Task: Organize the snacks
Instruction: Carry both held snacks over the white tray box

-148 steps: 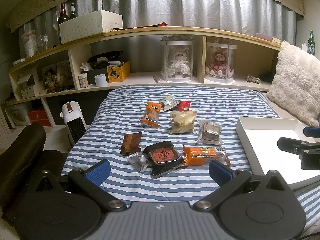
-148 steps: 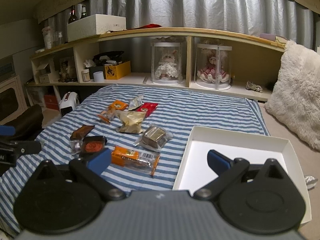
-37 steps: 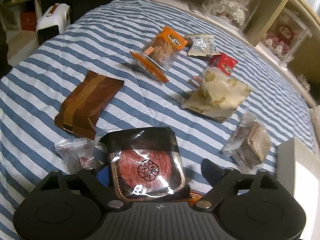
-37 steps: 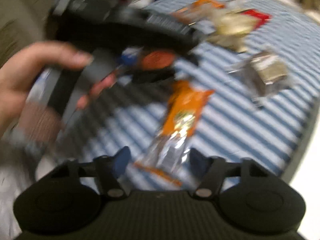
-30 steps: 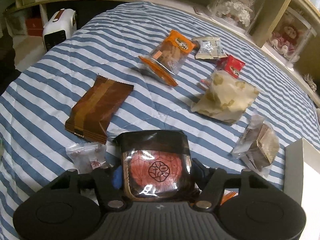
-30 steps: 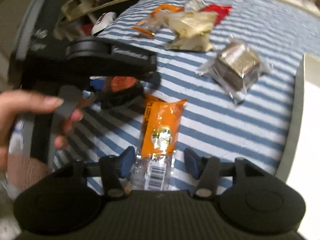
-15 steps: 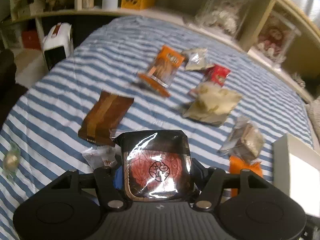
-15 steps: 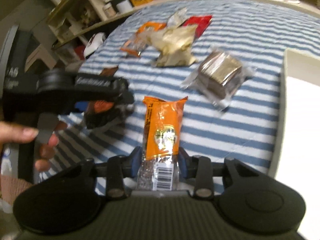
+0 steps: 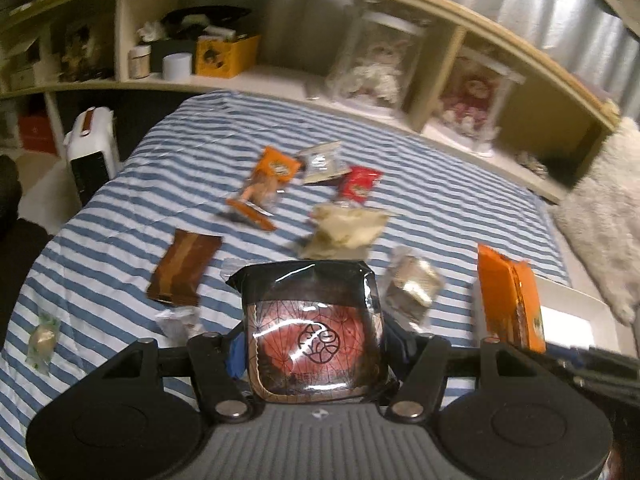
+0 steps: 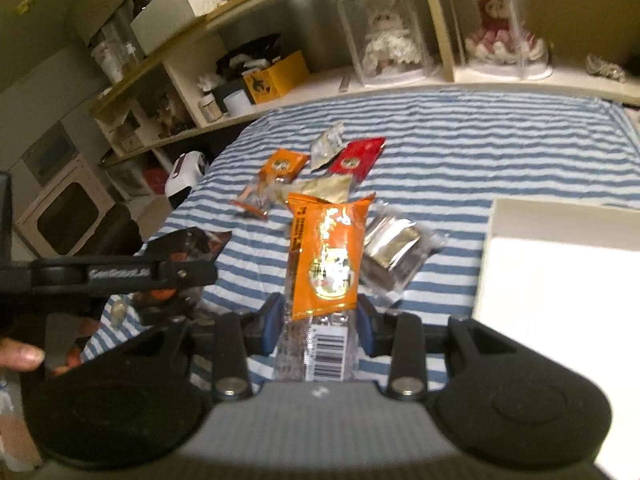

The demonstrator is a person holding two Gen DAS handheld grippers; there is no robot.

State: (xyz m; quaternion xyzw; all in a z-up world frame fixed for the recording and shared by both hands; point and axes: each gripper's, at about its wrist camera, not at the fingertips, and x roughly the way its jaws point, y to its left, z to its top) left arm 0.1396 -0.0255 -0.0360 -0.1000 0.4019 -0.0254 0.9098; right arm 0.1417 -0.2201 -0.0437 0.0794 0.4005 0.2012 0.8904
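Note:
My left gripper (image 9: 316, 354) is shut on a black packet with a red round cake (image 9: 314, 332), held above the striped bed. My right gripper (image 10: 318, 330) is shut on a long orange snack bar (image 10: 326, 256), lifted off the bed; its clear barcode end sits between the pads. In the left wrist view the same orange bar (image 9: 508, 296) hangs at the right, before the white box (image 9: 576, 320). In the right wrist view the left gripper (image 10: 120, 274) shows at the left, and the white box (image 10: 560, 276) lies at the right.
Several snacks lie on the striped bed (image 9: 440, 200): a brown packet (image 9: 184, 266), an orange cookie bag (image 9: 264, 188), a red packet (image 9: 360, 184), a beige bag (image 9: 344, 232), a clear-wrapped brown block (image 9: 412, 288). Shelves (image 9: 280, 76) stand behind, a fluffy pillow (image 9: 604, 220) at the right.
Both grippers have risen off the bed with their snacks. The right gripper closed on the orange bar and lifted it. More of the shelves has come into view.

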